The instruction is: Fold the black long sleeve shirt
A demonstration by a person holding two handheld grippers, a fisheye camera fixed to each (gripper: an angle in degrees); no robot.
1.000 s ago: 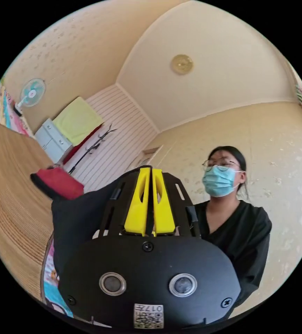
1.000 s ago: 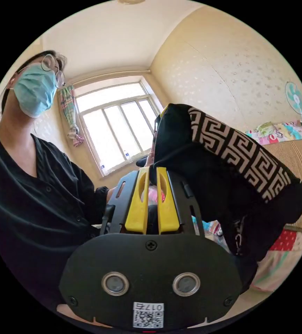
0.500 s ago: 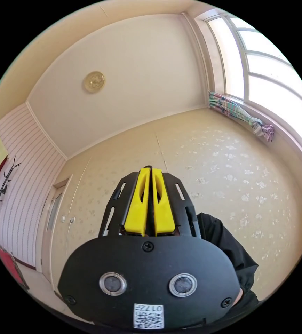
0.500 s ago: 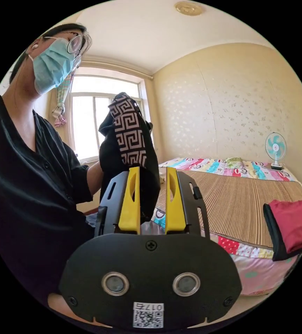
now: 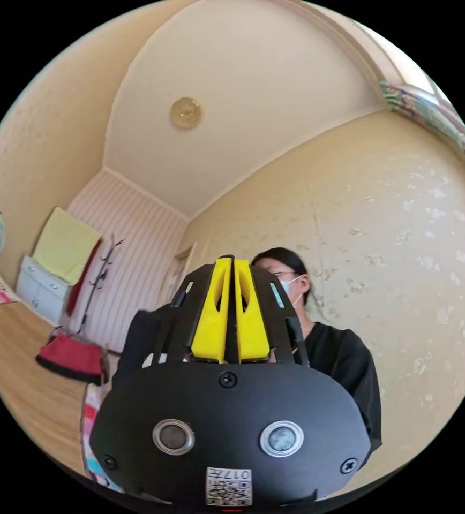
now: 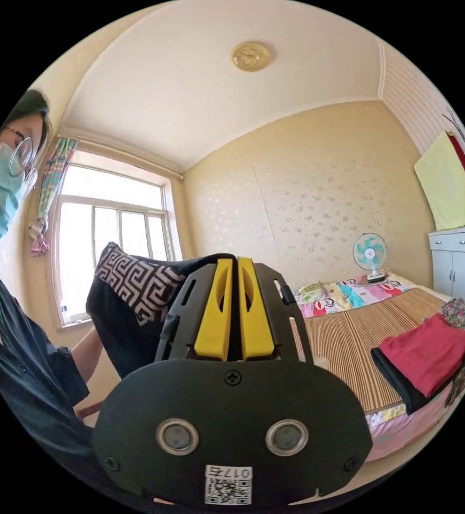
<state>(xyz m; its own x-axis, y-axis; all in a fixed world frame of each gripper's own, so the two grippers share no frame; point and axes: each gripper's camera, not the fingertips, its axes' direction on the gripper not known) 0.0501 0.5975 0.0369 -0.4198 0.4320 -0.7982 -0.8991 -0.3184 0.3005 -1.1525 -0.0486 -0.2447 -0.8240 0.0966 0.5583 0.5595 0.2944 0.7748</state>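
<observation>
Two yellow-jawed grippers were seen with jaws closed together. At frame centre of the right gripper view, the right gripper [image 6: 232, 267] was clamped on the black long sleeve shirt [image 6: 130, 300], whose patterned band hung at centre left. Whether the left gripper [image 5: 230, 267] pinched the dark cloth at lower left could not be determined. A red folded garment [image 6: 430, 356] lay on the bed [image 6: 350, 342] at lower right.

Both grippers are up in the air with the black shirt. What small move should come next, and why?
Probably lower the black shirt onto the striped mat. It hangs bunched beside the right gripper, above the bed, and the left gripper is raised too; folding needs it flat.
</observation>
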